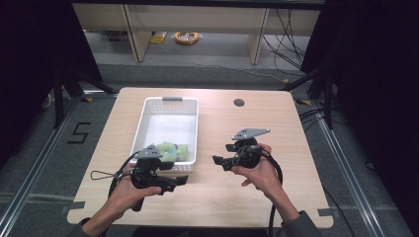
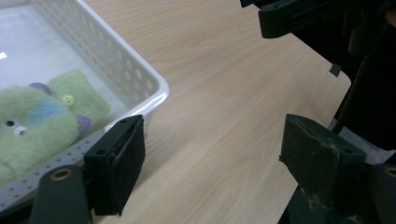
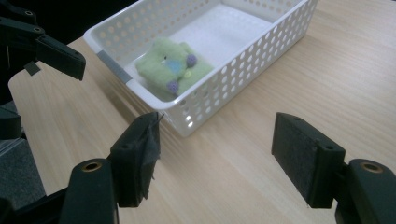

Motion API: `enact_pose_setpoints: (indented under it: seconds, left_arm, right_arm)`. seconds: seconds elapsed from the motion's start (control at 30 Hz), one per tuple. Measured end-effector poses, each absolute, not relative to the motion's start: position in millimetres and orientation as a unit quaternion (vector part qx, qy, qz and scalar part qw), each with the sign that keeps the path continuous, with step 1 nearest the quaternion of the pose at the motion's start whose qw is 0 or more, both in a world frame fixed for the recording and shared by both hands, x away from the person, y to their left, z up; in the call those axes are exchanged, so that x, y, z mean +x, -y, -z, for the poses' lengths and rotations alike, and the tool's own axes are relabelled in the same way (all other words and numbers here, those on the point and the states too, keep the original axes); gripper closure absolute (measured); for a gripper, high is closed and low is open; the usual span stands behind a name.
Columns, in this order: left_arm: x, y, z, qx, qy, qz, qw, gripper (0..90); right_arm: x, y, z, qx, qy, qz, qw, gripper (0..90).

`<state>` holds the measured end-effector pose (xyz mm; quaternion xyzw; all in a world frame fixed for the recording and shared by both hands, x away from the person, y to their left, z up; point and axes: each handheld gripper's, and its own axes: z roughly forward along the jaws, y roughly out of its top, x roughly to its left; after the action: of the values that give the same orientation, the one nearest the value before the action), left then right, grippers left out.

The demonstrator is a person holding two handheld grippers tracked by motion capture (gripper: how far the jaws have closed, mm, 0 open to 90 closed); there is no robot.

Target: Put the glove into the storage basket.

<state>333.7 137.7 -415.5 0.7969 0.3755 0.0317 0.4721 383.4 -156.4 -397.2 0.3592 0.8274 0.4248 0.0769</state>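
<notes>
Plush toy (image 3: 172,67) in basket (image 3: 243,70), soft and light: I would pinch its body, my left gripper (image 1: 182,180) and right gripper (image 1: 217,160) gaping empty.

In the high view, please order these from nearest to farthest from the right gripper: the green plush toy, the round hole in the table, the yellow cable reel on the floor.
From the right gripper:
1. Green plush toy, in the white perforated plastic basket, to its left.
2. Round dark hole in the wooden tabletop, beyond it.
3. Yellow cable reel, on the floor behind the table.

Pale wooden table (image 1: 276,123) with a white perforated basket (image 1: 148,116) (left half)
</notes>
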Motion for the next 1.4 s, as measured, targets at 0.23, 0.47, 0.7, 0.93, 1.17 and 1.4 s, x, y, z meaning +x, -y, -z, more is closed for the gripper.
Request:
enact_pose_setpoints:
  seconds: [0.23,0.47,0.7,0.93,1.17,1.4]
  left_arm:
    - [324,-131,424,0.798,-0.364,-0.030,0.480,21.1]
    - [319,-126,435,0.797,-0.361,-0.037,0.482,20.2]
    - [314,-125,448,0.800,-0.361,-0.034,0.479,19.3]
    - [309,-126,459,0.804,-0.352,-0.028,0.479,17.0]
    - [303,-125,473,0.806,-0.347,-0.030,0.479,16.6]
    - [297,-125,484,0.814,-0.344,-0.034,0.467,16.0]
  right_arm:
    - [371,172,402,0.356,-0.822,-0.437,0.083,32.7]
    - [355,182,409,0.371,-0.815,-0.440,0.074,29.4]
    - [342,191,421,0.363,-0.817,-0.440,0.086,23.2]
    - [333,198,430,0.359,-0.822,-0.431,0.100,22.1]
    - [324,200,441,0.355,-0.821,-0.436,0.100,21.6]
    - [313,204,457,0.359,-0.821,-0.435,0.094,21.4]
